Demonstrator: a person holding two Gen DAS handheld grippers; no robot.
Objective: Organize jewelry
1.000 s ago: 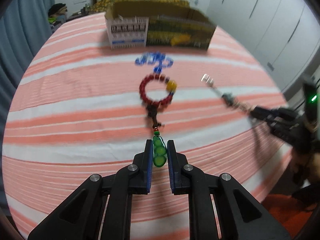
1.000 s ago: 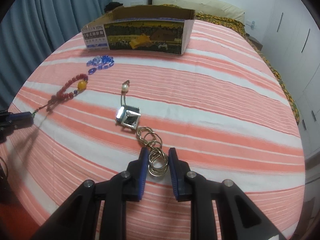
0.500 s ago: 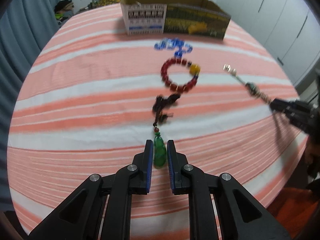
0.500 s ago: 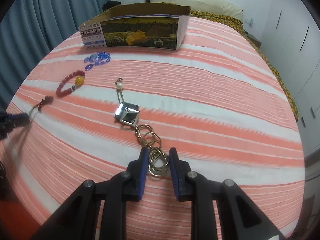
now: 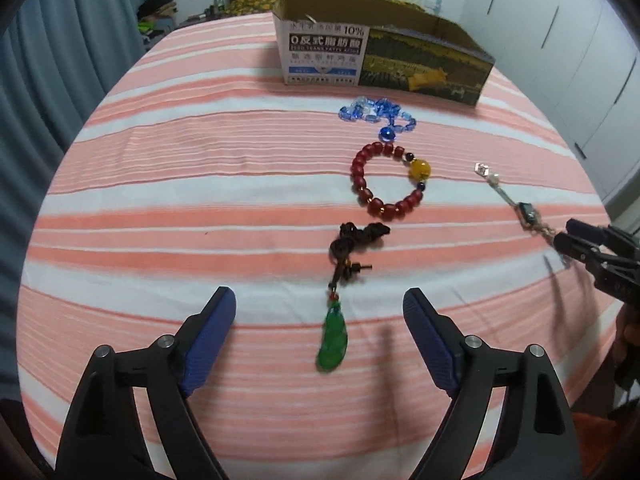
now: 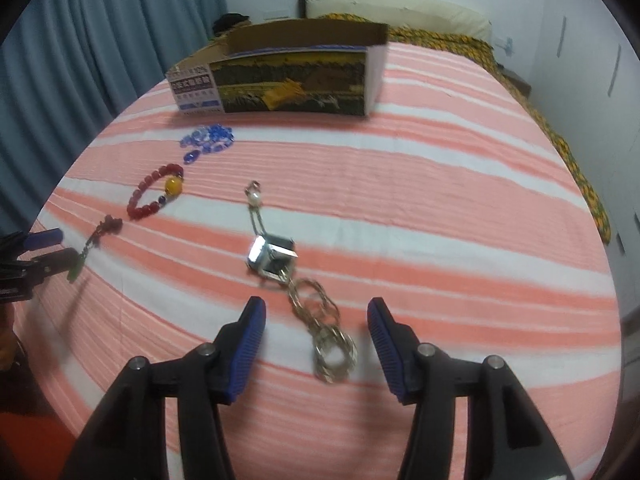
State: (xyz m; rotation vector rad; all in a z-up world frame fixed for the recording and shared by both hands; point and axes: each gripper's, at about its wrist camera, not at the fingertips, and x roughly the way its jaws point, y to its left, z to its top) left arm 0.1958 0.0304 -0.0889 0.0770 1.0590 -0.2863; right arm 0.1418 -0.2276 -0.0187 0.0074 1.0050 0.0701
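Both hand-held grippers spread wide, holding nothing: left (image 5: 320,328) over pendant (image 5: 331,336), right (image 6: 316,332) over chain (image 6: 320,324), laid out near box (image 5: 380,60) for sorting.

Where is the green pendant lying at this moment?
In the left wrist view, the green leaf-shaped pendant lies on the striped bedcover between the open left claw fingers, its dark cord running toward the red bead bracelet.

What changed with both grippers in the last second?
Both opened. The left gripper let go of the green pendant; the right gripper let go of the ring chain. Both pieces lie on the bedspread. Red bracelet, blue beads and box stayed put.
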